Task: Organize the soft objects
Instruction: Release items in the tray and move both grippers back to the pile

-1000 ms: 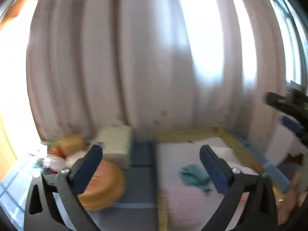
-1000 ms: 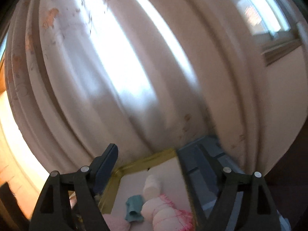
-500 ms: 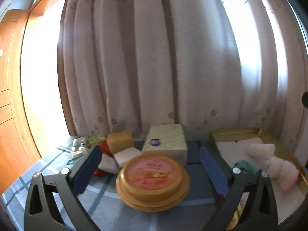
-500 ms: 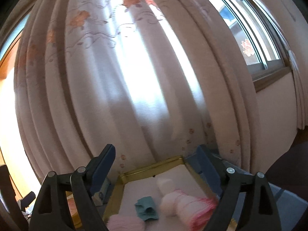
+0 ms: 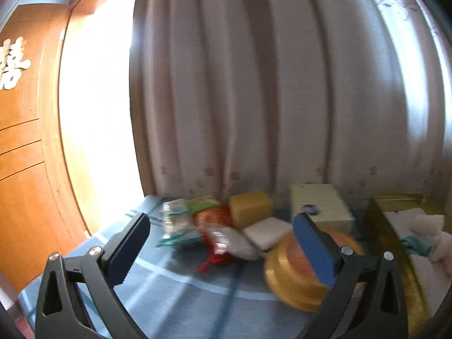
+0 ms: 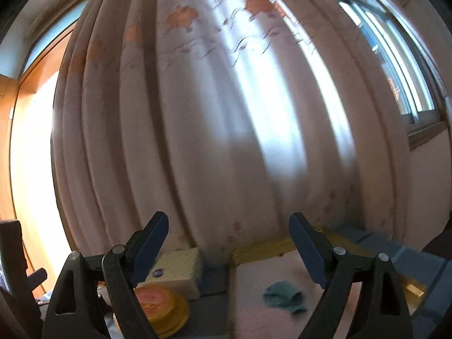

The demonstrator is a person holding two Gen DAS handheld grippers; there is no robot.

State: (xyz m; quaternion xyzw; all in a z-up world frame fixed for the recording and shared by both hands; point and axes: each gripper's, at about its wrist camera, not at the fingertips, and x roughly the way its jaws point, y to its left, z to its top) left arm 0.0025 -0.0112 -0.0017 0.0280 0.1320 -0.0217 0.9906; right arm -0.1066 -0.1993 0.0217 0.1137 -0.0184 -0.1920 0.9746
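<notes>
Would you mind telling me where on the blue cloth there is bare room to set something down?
The blue cloth lies bare in front of the left gripper, bordered by the packets behind and the round yellow tin to its right. It is crowded behind: packets, yellow sponge, white pad and tissue box sit bunched together.

A pleated floral curtain (image 6: pixel 214 130) hangs behind the blue-checked table (image 5: pixel 175 291), a wooden cabinet (image 5: pixel 19 152) at left.

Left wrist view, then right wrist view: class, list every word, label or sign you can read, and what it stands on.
White decorative character, cut off by the frame edge, on the wooden cabinet: not fully readable.
Blue emblem on the pale green box: too blurred.
Snack packets: print too blurred.
Yellow round tin: lid label too blurred.
</notes>
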